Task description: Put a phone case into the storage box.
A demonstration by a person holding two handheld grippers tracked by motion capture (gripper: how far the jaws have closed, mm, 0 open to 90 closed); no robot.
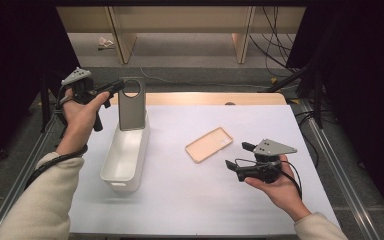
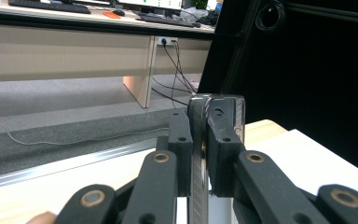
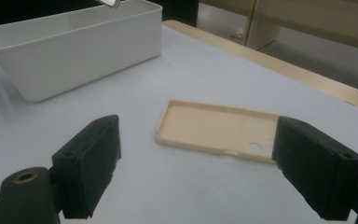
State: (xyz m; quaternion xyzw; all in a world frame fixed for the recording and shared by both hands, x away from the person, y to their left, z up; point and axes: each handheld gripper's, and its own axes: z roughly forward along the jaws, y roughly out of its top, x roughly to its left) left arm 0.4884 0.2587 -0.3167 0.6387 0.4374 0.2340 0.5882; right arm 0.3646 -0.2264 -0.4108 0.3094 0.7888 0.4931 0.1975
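Left claw (image 1: pixel 116 88) clamps grey case (image 1: pixel 131 104) upright over bin's (image 1: pixel 125 156) far end, possibly touching its rim. Right claw (image 1: pixel 237 156), jaws wide, near tan case (image 1: pixel 209 144) flat mid-bench (image 1: pixel 180 200); clear bench around.

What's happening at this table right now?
A person works with a gripper in each hand. The left gripper is shut on the top edge of a grey phone case, holding it upright over the far end of a white bin. The right gripper is open and sits near the table, its jaws pointing toward a beige phone case that lies flat, inner side up, untouched. It looks like the cases are being sorted into the bin.
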